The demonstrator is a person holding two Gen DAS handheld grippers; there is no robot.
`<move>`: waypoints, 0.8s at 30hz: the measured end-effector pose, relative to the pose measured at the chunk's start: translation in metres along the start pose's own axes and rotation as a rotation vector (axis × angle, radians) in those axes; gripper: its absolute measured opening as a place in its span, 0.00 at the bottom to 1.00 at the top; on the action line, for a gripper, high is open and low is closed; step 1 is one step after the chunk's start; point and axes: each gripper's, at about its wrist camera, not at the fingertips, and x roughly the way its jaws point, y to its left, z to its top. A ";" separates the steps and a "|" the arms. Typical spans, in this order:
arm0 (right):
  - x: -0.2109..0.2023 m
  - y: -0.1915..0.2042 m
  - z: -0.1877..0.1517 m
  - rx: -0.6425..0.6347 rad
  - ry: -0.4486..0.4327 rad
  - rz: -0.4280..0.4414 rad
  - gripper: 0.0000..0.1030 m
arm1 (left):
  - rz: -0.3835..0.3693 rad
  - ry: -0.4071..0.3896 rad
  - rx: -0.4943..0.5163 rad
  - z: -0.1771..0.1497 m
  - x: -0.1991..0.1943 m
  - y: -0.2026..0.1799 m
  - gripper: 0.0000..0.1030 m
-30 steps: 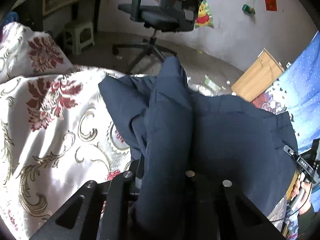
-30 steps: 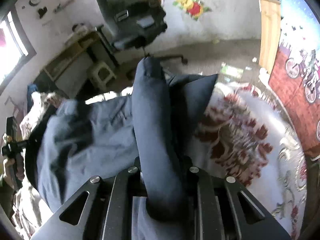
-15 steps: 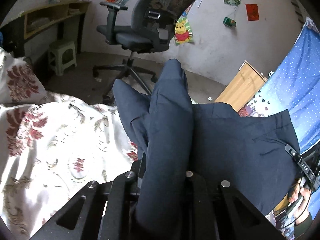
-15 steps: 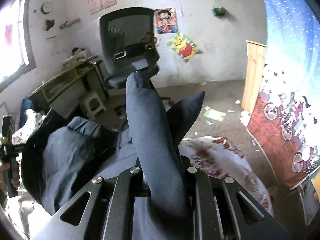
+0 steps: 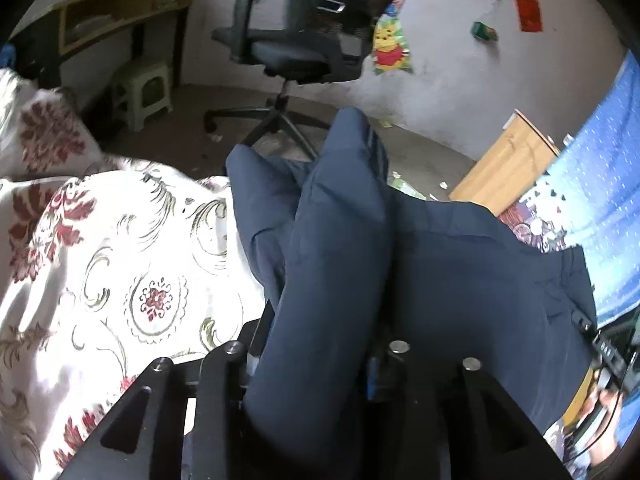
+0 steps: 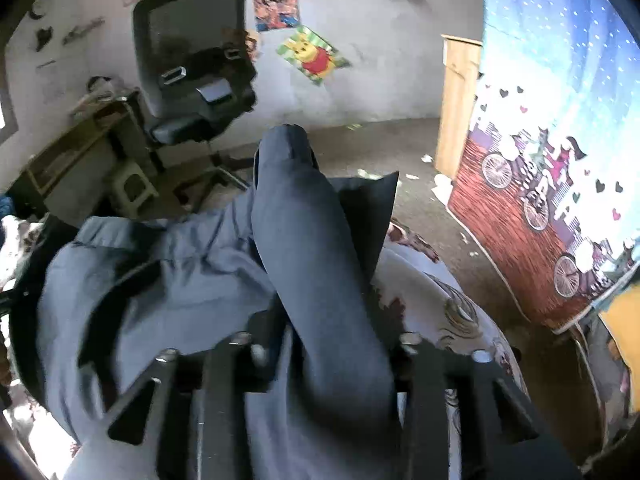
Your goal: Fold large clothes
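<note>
A large navy blue garment (image 5: 460,264) hangs stretched between my two grippers above a bed with a white, red-flowered cover (image 5: 120,264). My left gripper (image 5: 320,340) is shut on one bunched edge of it; the cloth bulges up between the fingers and hides the tips. My right gripper (image 6: 324,332) is shut on another bunched edge of the same garment (image 6: 160,280), which spreads to the left in that view. The bed cover (image 6: 448,312) shows below on the right. The other handheld gripper shows at the left wrist view's lower right edge (image 5: 608,352).
A black office chair (image 5: 296,44) stands beyond the bed, with a small stool (image 5: 144,92) and a wooden desk (image 5: 120,12) to its left. A wooden cabinet (image 6: 456,104) and a blue patterned curtain (image 6: 560,120) are on the right. Litter lies on the floor.
Both grippers lifted with the garment from near the bed, tilting up toward the room. In the last half second the left tilted back down, so more bed cover shows below it.
</note>
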 end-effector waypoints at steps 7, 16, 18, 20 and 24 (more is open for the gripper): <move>-0.010 0.011 -0.005 -0.070 -0.013 -0.072 0.72 | 0.081 -0.055 -0.065 -0.005 -0.015 0.001 0.81; -0.056 0.020 -0.016 -0.078 -0.098 -0.006 0.91 | 0.164 -0.215 0.061 -0.024 -0.064 -0.040 1.00; -0.067 0.020 -0.019 -0.073 -0.113 0.012 0.93 | 0.181 -0.251 0.114 -0.031 -0.075 -0.054 1.00; -0.079 0.021 -0.023 -0.074 -0.139 0.014 0.94 | 0.189 -0.281 0.154 -0.038 -0.086 -0.063 1.00; -0.110 0.019 -0.028 -0.054 -0.202 0.035 0.98 | 0.167 -0.339 0.200 -0.054 -0.111 -0.080 1.00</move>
